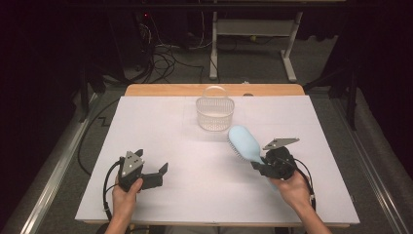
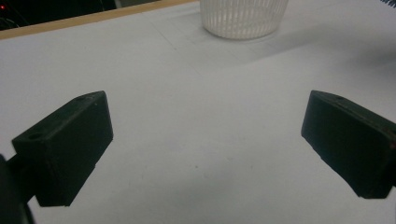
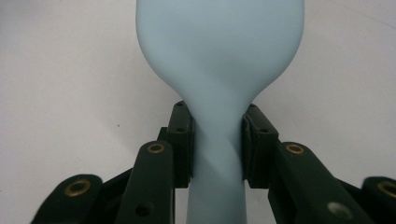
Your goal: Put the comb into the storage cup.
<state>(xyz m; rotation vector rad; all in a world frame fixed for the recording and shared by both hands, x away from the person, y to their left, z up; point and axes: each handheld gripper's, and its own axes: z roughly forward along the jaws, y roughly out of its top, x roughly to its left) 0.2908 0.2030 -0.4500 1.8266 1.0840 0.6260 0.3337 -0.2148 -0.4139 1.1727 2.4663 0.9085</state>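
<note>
The right gripper (image 1: 260,163) is clamped on the handle of the pale blue hairbrush (image 1: 244,143), whose head points toward the basket (image 1: 215,113), just up-left of it. The left gripper (image 1: 155,175) stands wide open and empty, farther from the basket.

Counter (image 1: 160,195) — wooden top, pale tan edge visible along the far side, covered nearly whole by a white sheet (image 1: 204,161). Sheet lies flat, faint fold lines near the far middle. One thing sits directly on it: a white slotted plastic basket (image 1: 215,114), upright, handle raised, at the far centre just short of the wooden edge. In the left gripper view the basket's ribbed wall (image 2: 243,18) stands on the sheet near the tan edge — soft shadow beside it. Near half of the sheet bare.
</note>
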